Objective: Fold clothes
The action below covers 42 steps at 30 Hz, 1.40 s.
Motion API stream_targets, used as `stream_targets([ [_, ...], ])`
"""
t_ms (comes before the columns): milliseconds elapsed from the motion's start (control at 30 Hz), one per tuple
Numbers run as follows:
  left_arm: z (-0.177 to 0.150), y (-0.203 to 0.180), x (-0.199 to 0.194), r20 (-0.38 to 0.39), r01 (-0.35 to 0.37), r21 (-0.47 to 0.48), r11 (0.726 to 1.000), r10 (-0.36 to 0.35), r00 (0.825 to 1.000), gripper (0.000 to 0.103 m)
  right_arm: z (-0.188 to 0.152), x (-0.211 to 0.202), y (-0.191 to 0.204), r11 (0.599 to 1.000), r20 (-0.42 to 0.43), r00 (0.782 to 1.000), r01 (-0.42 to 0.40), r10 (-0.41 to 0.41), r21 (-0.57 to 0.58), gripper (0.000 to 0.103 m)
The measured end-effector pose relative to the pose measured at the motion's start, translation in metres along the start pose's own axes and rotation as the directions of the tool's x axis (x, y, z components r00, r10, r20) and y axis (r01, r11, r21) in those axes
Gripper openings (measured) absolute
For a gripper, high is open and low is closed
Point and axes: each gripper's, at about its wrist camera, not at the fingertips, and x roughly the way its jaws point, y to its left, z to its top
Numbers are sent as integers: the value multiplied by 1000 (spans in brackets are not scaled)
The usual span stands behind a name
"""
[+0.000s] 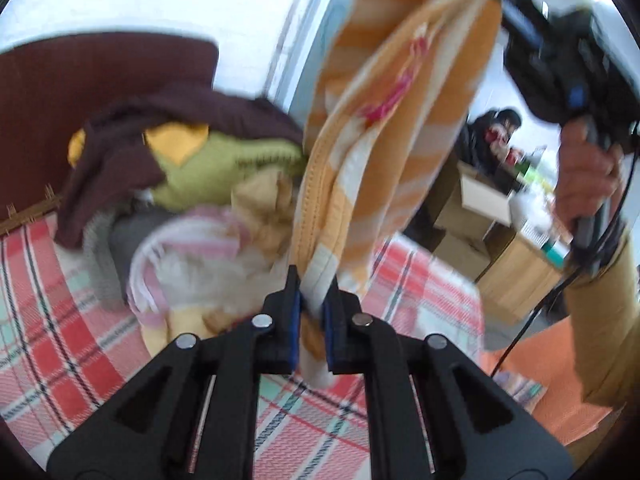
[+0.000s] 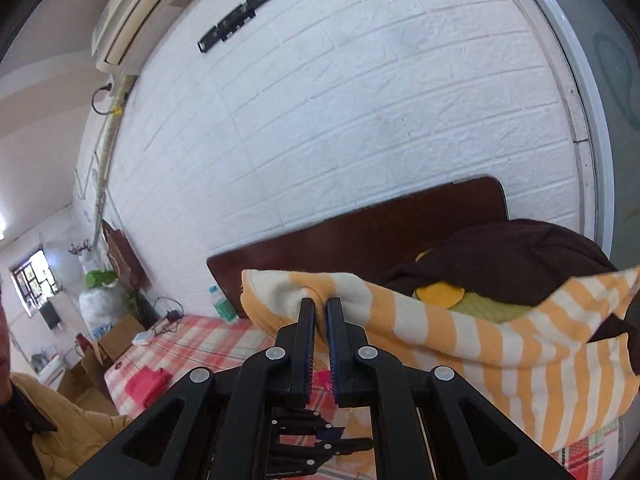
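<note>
An orange-and-white striped garment (image 1: 384,120) with a pink print hangs in the air over the bed. My left gripper (image 1: 314,280) is shut on its lower hem, which bunches between the pads. My right gripper (image 2: 321,304) is shut on another edge of the same garment (image 2: 460,340), which stretches away to the right. In the left wrist view the right gripper (image 1: 560,52) is high at the upper right, held by a hand (image 1: 584,176). In the right wrist view the left gripper (image 2: 320,440) shows below the jaws.
A pile of unfolded clothes (image 1: 180,168), brown, green, pink and tan, lies on the plaid bedsheet (image 1: 52,312) against the dark headboard (image 2: 360,232). A folded red item (image 2: 148,384) lies on the bed. Cardboard boxes (image 1: 480,200) and a white brick wall (image 2: 320,120) surround the bed.
</note>
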Motion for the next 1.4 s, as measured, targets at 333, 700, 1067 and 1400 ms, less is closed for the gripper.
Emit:
stream_targets([
  [333, 53, -28, -166, 268, -87, 11, 996, 81, 960, 11, 36, -49, 102, 985, 198, 967, -147, 162, -91, 5],
  [700, 20, -49, -391, 459, -325, -29, 945, 301, 836, 11, 15, -45, 230, 886, 153, 878, -426, 453, -182, 6],
  [1067, -71, 34, -358, 105, -597, -77, 798, 602, 791, 11, -100, 104, 231, 910, -134, 901, -414, 413, 20, 8],
  [1400, -182, 117, -324, -103, -540, -311, 782, 537, 837, 11, -219, 169, 141, 999, -444, 895, 49, -38, 13, 40],
])
